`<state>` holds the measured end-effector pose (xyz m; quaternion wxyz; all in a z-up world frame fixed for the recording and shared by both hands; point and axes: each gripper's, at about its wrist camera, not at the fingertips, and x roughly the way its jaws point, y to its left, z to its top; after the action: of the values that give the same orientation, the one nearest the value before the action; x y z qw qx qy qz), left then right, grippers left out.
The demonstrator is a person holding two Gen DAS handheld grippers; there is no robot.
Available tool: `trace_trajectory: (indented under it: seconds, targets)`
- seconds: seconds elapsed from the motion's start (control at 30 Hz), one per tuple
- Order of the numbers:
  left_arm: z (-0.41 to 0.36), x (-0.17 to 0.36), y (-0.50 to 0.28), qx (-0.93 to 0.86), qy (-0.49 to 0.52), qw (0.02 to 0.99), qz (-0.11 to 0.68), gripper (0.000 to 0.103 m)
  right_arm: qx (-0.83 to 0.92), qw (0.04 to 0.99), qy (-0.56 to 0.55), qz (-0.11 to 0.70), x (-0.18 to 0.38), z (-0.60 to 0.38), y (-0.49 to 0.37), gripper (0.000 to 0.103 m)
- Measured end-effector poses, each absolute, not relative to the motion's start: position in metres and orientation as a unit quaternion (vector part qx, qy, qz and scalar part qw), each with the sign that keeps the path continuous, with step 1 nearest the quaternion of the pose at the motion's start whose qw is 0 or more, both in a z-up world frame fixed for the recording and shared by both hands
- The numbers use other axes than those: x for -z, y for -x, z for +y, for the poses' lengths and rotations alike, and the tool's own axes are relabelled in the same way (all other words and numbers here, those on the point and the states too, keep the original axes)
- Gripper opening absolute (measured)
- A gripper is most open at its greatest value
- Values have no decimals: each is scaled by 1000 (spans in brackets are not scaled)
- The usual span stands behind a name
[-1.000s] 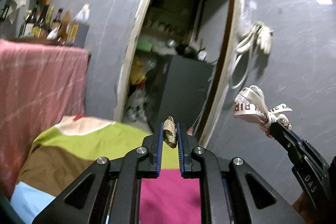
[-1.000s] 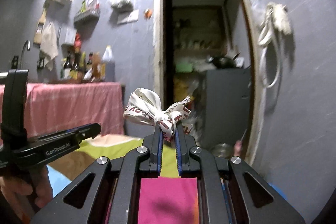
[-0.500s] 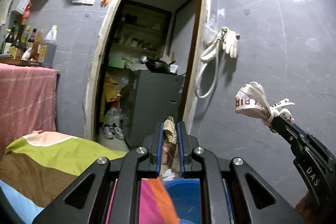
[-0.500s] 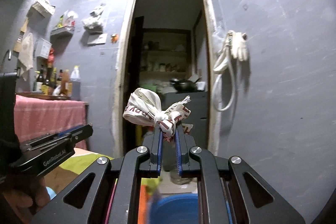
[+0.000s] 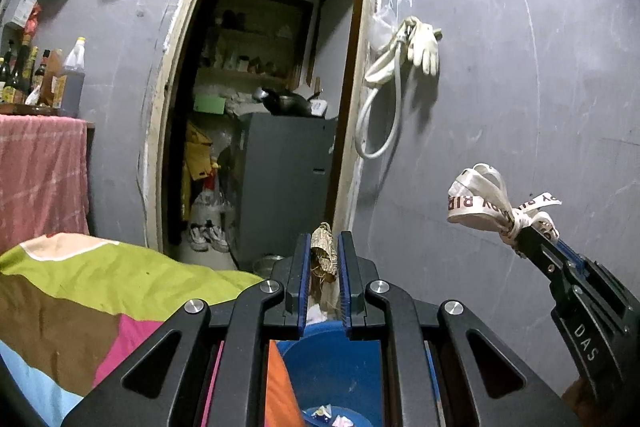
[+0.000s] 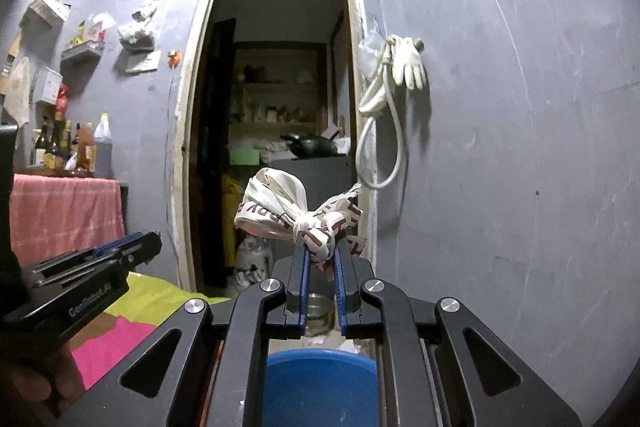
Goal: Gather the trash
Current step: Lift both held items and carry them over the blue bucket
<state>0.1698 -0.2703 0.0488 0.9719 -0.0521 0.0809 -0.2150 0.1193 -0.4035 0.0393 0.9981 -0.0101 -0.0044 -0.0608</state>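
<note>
My left gripper point(image 5: 324, 251) is shut on a small brown dried scrap point(image 5: 323, 250) held in the air. My right gripper point(image 6: 320, 255) is shut on a knotted white ribbon with red lettering point(image 6: 296, 215); that ribbon also shows at the right of the left wrist view point(image 5: 492, 203). A blue bin point(image 5: 340, 375) stands below both grippers, with some scraps on its bottom; its rim shows in the right wrist view point(image 6: 320, 359). The left gripper appears at the left of the right wrist view point(image 6: 100, 267).
A colourful patchwork cloth point(image 5: 80, 291) lies at the lower left. A pink-covered counter point(image 5: 40, 171) with bottles point(image 5: 60, 75) stands at left. An open doorway point(image 5: 272, 107) leads to a cluttered storeroom. A hose and glove point(image 5: 404, 67) hang on the grey wall.
Both grippers have swung right, away from the patchwork cloth toward the doorway and wall, and the blue bin has come into view beneath them. Both still hold their items.
</note>
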Motion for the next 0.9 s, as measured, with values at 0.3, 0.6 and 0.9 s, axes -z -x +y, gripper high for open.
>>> trace_trajectory:
  seconds: [0.3, 0.6, 0.9]
  targets:
    - [-286, -23, -187, 217, 43, 968, 121, 10, 62, 997, -5, 33, -18, -417, -136, 9]
    - [-296, -1, -204, 217, 39, 962, 162, 10, 58, 996, -25, 70, 3, -424, -151, 9]
    - [-303, 22, -225, 228, 36, 950, 211, 10, 61, 992, -33, 101, 16, -428, -164, 10]
